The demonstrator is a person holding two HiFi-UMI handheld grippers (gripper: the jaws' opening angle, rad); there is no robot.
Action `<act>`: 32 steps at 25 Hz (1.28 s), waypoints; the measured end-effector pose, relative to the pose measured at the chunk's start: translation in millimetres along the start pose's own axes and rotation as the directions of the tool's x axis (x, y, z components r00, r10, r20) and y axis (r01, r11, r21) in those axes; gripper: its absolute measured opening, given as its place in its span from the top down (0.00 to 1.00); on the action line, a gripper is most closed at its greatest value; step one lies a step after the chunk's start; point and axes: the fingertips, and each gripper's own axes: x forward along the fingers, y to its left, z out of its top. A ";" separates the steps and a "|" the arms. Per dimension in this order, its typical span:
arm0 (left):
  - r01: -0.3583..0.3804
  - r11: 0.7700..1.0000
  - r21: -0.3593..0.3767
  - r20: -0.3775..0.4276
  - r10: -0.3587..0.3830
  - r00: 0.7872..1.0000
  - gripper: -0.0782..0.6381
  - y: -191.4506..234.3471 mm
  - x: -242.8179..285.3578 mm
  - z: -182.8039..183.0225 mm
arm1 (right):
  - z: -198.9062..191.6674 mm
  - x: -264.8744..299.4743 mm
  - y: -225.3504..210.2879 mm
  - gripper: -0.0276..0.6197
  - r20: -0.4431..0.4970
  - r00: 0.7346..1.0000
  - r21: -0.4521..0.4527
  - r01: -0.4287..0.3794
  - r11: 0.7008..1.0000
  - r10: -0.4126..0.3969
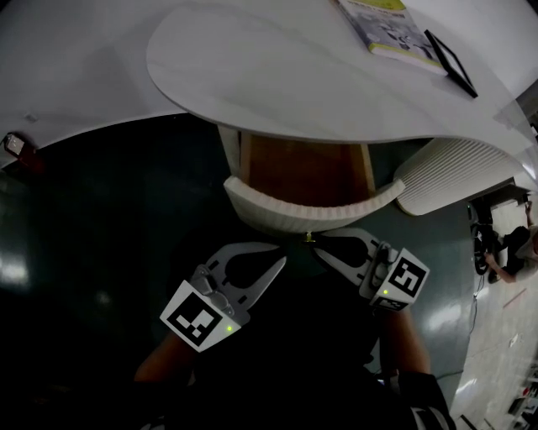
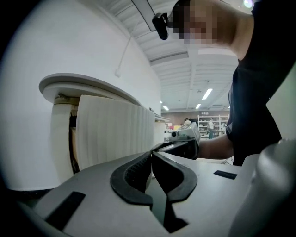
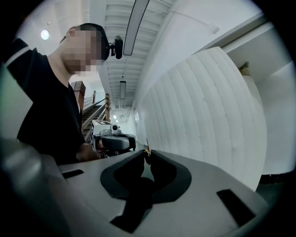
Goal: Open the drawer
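Left gripper (image 1: 280, 263) hangs just clear of the drawer front, jaws together, holding nothing. Right gripper (image 1: 314, 242) has its jaws closed on the small knob (image 1: 308, 238) of the drawer (image 1: 277, 214), which stands partly pulled out beneath the white tabletop (image 1: 252, 76).

A large shop-like hall: long strip lights (image 2: 206, 94) on a high ribbed ceiling (image 2: 185, 69), stocked shelves (image 2: 212, 126) far off, a staircase (image 3: 95, 115), a glossy dark floor (image 1: 92, 227) under a white table (image 1: 252, 76)

A book (image 1: 388, 25) lies on the white tabletop (image 1: 277, 76) beside a flat black object (image 1: 451, 63).
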 end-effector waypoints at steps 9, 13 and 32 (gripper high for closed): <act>0.309 0.948 0.079 -0.097 -0.301 0.949 0.86 -63.8 -44.9 9.2 | -1.7 -30.5 65.8 0.90 -0.071 0.982 -0.073 -0.178 0.981 0.172; 0.200 0.972 0.122 -0.091 -0.190 0.978 0.86 -39.7 -69.2 21.8 | 9.3 -78.0 52.4 0.90 -0.071 0.989 -0.071 -0.135 0.988 0.130; -0.025 0.993 0.114 0.089 0.015 0.996 0.86 16.4 -71.3 97.5 | 91.8 -103.8 2.5 0.72 0.108 0.992 -0.147 -0.047 0.988 0.063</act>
